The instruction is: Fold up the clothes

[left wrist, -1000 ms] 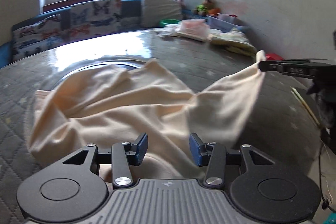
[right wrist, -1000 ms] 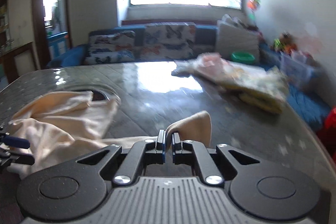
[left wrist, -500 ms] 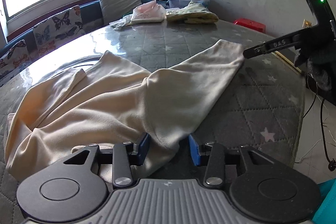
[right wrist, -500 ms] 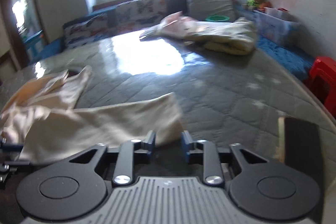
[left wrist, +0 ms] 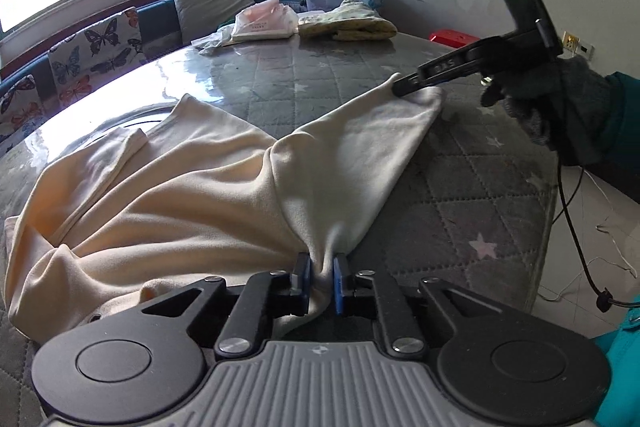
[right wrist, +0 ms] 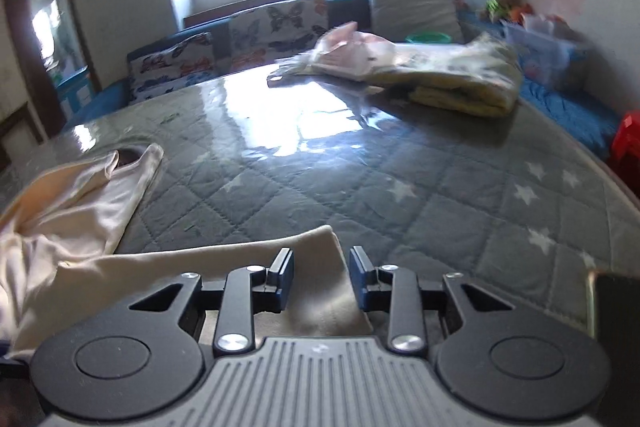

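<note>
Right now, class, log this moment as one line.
left gripper: shut on cream garment | right gripper: open over garment corner | surface: quilted mattress

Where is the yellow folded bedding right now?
In the right wrist view, the yellow folded bedding lies at the mattress's far right, beside the pink bag.

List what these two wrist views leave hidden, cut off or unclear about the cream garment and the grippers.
- Left wrist view: the cream garment runs under the left gripper; its near edge is hidden.
- Left wrist view: the right gripper shows side-on, its fingertips against cloth; grip unclear there.
- Right wrist view: the garment's left part is cut off by the frame edge.
- Right wrist view: the far pile of clothes is blurred.
</note>
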The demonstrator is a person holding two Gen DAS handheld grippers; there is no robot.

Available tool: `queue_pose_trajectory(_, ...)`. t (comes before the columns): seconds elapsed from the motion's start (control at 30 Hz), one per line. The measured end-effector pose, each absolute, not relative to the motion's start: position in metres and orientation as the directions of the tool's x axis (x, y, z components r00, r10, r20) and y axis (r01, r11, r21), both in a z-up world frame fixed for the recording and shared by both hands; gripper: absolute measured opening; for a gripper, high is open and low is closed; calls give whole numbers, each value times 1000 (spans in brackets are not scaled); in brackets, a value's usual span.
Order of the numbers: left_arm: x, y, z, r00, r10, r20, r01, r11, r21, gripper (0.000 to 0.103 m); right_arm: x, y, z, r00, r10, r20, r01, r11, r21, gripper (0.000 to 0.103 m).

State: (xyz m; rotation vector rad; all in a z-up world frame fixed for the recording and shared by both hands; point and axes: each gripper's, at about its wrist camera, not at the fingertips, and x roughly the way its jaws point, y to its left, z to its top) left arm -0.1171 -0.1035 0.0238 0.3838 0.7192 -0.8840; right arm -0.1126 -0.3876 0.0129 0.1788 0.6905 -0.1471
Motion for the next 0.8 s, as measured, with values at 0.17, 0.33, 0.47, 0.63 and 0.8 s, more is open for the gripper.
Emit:
queue_pose_trajectory(0.17,-121,-103,25,398,-580,-710,822,570,-6,13,-114,-373,25,776,-151,-612,185,983,-7,7)
queue_pose_trajectory(0.33,-123,-103,23,377,-601,-705,838,546,-18,14,-118,-364,38,792,-165,-588,175,984,-40,7)
queue_pose_trajectory(0.47,-124,-101,25,364,-611,-703,842,539,-32,23,-116,-359,43,803,-110,-585,132,991,-5,14)
queue_pose_trajectory(0.63,-121,-93,33,361,-625,-692,839,541,-50,25,-114,-352,50,814,-42,-580,79,996,39,21)
queue_pose_trajectory(0.8,-100,-79,53,408,-639,-652,795,599,-89,26,-113,-345,56,820,27,-571,25,996,82,21)
